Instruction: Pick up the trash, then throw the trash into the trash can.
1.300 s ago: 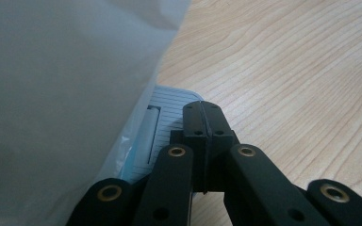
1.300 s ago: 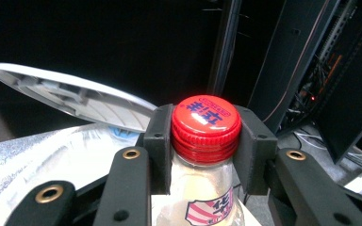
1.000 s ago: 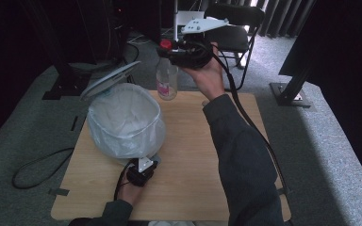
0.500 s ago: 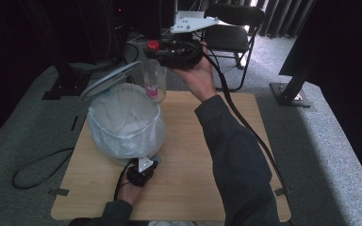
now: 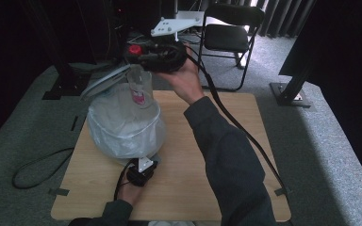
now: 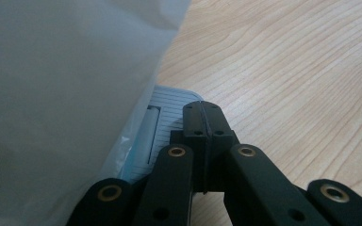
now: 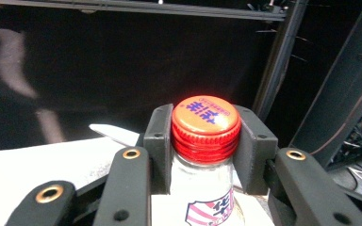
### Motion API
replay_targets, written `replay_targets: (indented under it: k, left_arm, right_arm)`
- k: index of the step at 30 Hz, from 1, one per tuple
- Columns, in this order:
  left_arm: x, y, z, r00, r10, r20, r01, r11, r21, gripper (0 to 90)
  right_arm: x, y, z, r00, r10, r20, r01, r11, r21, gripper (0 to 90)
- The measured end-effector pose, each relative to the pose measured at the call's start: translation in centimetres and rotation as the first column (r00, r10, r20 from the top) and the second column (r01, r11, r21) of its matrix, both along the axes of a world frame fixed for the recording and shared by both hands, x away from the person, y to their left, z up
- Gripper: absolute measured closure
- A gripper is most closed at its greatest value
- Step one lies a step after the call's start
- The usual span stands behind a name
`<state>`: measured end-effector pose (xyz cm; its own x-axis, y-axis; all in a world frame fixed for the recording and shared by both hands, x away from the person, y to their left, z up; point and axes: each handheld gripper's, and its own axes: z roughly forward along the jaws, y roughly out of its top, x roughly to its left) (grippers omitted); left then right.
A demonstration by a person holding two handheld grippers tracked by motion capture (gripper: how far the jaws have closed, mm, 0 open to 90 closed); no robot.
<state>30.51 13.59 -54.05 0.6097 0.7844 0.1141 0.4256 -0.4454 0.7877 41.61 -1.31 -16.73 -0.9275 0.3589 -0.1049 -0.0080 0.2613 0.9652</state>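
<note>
A clear bottle [image 5: 139, 90] with a red cap [image 5: 135, 49] and a pink label hangs over the open mouth of a bin lined with a white bag [image 5: 122, 127]. My right gripper [image 5: 136, 55] is shut on the bottle's neck just below the cap [image 7: 205, 117], one finger [image 7: 158, 141] on each side. The bin's lid [image 5: 104, 81] stands raised behind it. My left gripper [image 5: 143, 165] is low at the bin's near foot. Its jaws are shut and its tip [image 6: 201, 110] rests on a grey ribbed pedal [image 6: 169, 106] beside the bag [image 6: 66, 84].
The bin stands on the left half of a wooden table [image 5: 207, 165]. A black folding chair [image 5: 231, 33] and a post's base plate [image 5: 290, 92] stand beyond the table. A loose cable [image 5: 33, 169] lies on the carpet at the left.
My right gripper has carried the bottle leftward from the table's far edge to above the bin's mouth. The left gripper has stayed at the bin's foot.
</note>
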Motion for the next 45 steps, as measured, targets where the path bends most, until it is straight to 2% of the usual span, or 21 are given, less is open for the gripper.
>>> replay_targets:
  k: [12, 22, 29, 34, 38, 45]
  left_arm:
    - [0.0, 0.0, 0.0, 1.0000, 0.000, 0.000, 0.000, 1.0000, 0.002, 90.0]
    - [0.1, -0.1, 0.0, 1.0000, -0.002, 0.002, 0.002, 1.0000, -0.002, 90.0]
    - [0.0, -0.1, 0.0, 1.0000, 0.002, 0.001, -0.002, 1.0000, -0.004, 90.0]
    - [0.0, -0.1, 0.0, 1.0000, 0.003, 0.001, -0.003, 1.0000, -0.003, 90.0]
    - [0.0, -0.1, 0.0, 1.0000, 0.004, 0.000, -0.004, 1.0000, -0.004, 90.0]
    - [0.0, -0.1, 0.0, 1.0000, 0.002, 0.000, -0.002, 1.0000, -0.002, 90.0]
  right_arm:
    - [-0.9, 1.3, -1.0, 0.9986, 0.051, -0.009, -0.052, 0.998, -0.023, 62.1]
    - [-1.1, 1.8, -1.5, 0.9976, 0.069, -0.010, -0.069, 0.997, -0.033, 62.1]
    - [-1.2, 2.3, -2.3, 0.9970, 0.076, -0.015, -0.077, 0.996, -0.047, 62.1]
    - [-0.9, 1.7, -3.0, 0.9961, 0.082, -0.031, -0.082, 0.997, -0.008, 62.1]
    - [-1.1, 1.4, -3.5, 0.9965, 0.079, -0.027, -0.079, 0.997, -0.024, 62.1]
    - [-0.8, 0.9, -4.9, 0.9965, 0.070, -0.046, -0.071, 0.997, -0.020, 62.1]
